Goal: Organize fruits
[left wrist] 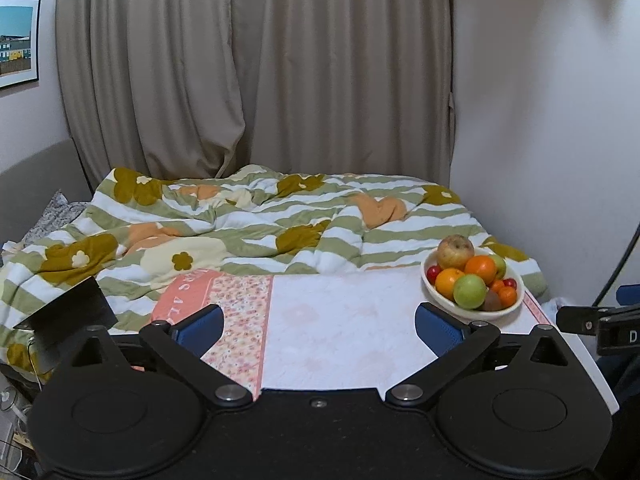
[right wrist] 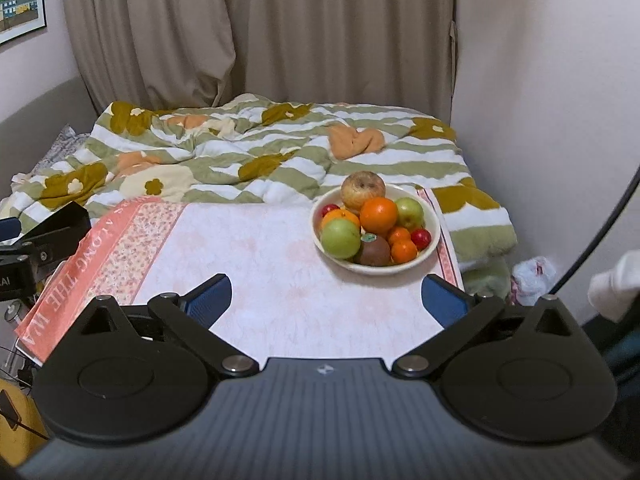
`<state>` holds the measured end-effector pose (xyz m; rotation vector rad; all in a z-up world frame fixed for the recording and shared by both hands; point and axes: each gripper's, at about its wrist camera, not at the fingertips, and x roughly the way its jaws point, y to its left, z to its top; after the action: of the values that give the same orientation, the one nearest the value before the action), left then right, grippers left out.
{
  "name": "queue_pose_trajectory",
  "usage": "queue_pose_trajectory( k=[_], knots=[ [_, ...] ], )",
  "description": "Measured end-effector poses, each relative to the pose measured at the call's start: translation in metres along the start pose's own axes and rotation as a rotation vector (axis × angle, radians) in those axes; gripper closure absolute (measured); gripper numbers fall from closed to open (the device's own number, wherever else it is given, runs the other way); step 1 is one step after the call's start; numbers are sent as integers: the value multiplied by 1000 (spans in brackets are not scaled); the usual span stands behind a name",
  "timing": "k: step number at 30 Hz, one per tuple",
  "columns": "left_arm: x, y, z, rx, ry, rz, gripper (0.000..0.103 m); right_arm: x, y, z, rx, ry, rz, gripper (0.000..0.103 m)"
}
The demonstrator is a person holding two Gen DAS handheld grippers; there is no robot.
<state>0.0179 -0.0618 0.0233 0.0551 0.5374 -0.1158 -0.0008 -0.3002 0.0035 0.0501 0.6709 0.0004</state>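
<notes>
A white bowl (right wrist: 430, 248) full of fruit stands at the far right of the table (right wrist: 272, 264). It holds a brownish apple (right wrist: 362, 189) on top, oranges (right wrist: 378, 214), green apples (right wrist: 340, 238), a kiwi (right wrist: 374, 251), small tangerines and red cherries. The bowl also shows in the left wrist view (left wrist: 516, 307), to the right of my left gripper (left wrist: 319, 324). My left gripper is open and empty over the table's near part. My right gripper (right wrist: 326, 296) is open and empty, just short of the bowl.
A pink floral cloth (right wrist: 120, 240) covers the table and hangs off its left edge. A rumpled green-striped flowered duvet (right wrist: 240, 152) lies on the bed behind. Beige curtains (right wrist: 280, 40) hang at the back, a white wall (right wrist: 540, 100) on the right.
</notes>
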Motion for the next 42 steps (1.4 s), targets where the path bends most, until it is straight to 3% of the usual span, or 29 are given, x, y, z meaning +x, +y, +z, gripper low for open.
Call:
queue_pose_trajectory(
  k=[42],
  knots=[
    [-18, 9, -9, 8, 0, -3, 0, -17, 14, -8, -3, 7, -25, 0]
  ],
)
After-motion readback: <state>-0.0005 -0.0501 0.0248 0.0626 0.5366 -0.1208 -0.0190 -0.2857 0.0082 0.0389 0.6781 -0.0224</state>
